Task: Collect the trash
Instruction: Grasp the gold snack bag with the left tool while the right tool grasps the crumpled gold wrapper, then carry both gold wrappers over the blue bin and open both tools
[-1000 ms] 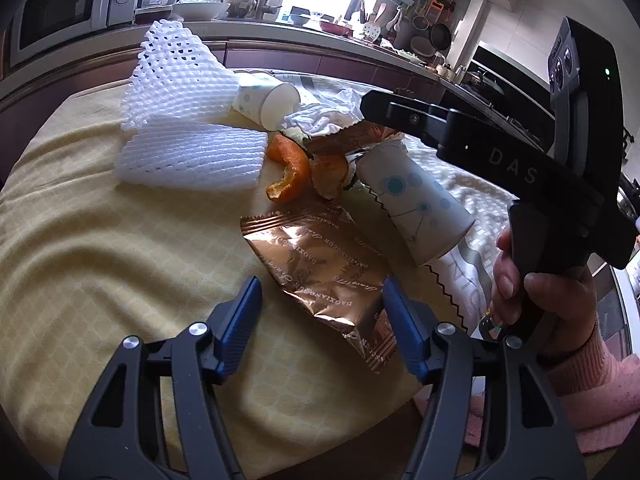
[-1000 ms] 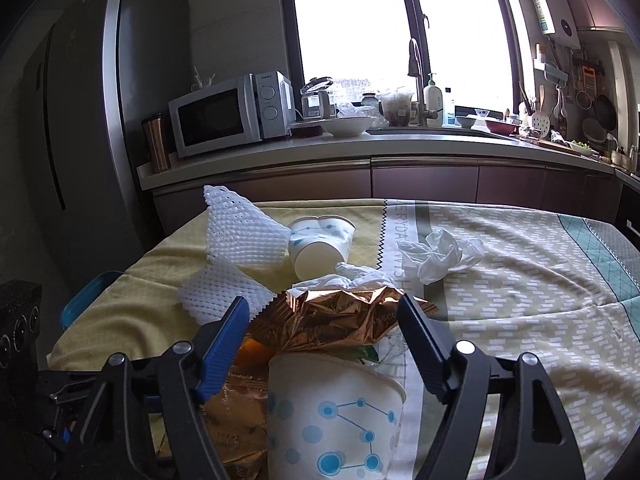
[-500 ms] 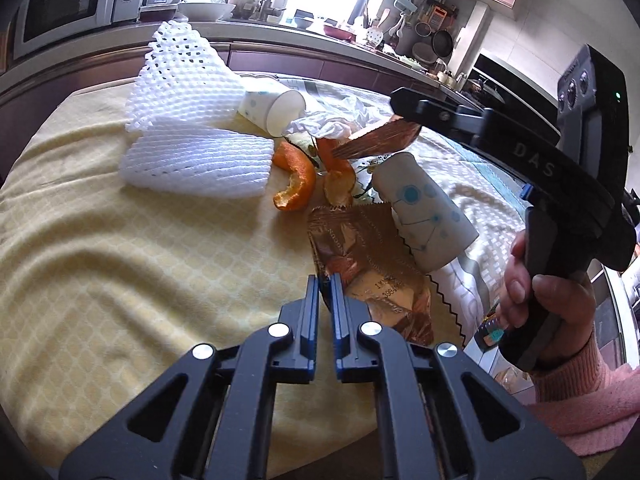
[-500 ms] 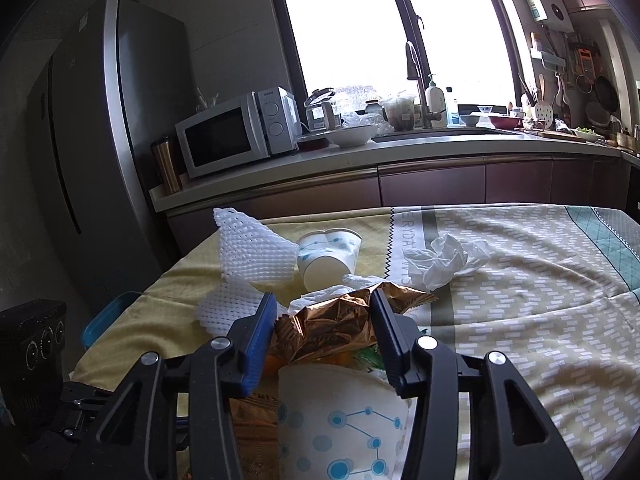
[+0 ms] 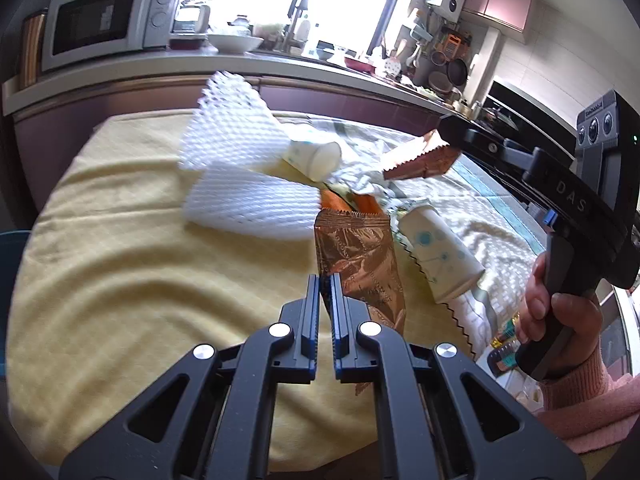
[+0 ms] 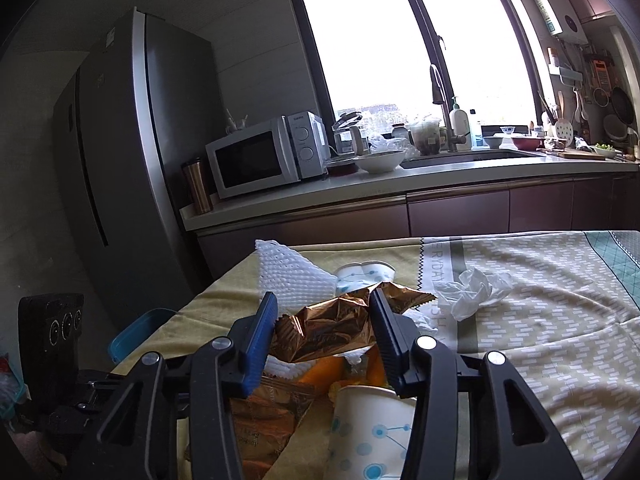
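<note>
My left gripper (image 5: 326, 280) is shut on the near edge of a copper foil snack wrapper (image 5: 356, 256) that hangs lifted over the yellow tablecloth (image 5: 120, 272). My right gripper (image 6: 322, 308) is shut on a second crumpled copper foil wrapper (image 6: 328, 328), held above the trash pile; it also shows in the left wrist view (image 5: 420, 158). On the cloth lie white foam nets (image 5: 248, 204), orange peel (image 5: 332, 200), a dotted paper cup (image 5: 440, 256), another cup (image 5: 316, 156) and crumpled tissue (image 6: 472, 292).
A blue container (image 6: 136, 332) sits below the table's left edge. A kitchen counter (image 6: 440, 176) with a microwave (image 6: 264, 156) and sink runs behind the table. A fridge (image 6: 132, 152) stands at the left.
My left gripper closed on the near foil wrapper and raised it off the cloth. My right gripper closed on the other foil wrapper and lifted it higher.
</note>
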### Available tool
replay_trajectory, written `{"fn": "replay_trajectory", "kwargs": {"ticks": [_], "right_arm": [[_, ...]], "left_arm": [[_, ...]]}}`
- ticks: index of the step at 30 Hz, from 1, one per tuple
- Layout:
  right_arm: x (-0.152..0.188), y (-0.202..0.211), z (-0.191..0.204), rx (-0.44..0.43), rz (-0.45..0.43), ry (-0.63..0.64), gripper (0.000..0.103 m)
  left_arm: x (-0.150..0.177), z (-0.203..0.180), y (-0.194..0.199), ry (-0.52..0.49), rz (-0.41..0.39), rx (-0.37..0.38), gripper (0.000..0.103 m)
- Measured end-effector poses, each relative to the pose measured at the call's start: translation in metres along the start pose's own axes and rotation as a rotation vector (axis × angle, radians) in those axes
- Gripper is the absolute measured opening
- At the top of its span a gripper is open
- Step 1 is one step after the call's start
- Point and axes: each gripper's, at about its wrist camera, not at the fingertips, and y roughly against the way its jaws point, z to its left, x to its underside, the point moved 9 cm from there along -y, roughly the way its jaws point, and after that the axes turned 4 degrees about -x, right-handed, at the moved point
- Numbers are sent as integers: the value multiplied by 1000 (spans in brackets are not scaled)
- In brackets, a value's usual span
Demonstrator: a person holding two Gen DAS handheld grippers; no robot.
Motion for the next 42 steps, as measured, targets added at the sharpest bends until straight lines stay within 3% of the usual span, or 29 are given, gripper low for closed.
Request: {"fn": "replay_trajectory", "kwargs": {"ticks": [12,25,33,42], "right_arm": [[-10,-32,77,-205,20,58,45],[-17,-90,174,-446,75,86,45],[-12,-136,237,-581,165,123,45],[12,-183,294,-656,288,159,45]], "left_arm": [[-15,79,61,128,-108,-136,5],[-14,190,130,263,-196,-372,5],[-1,260,156,350,-197,-501,5],[18,319,159,418,-165,-593,5]]}}
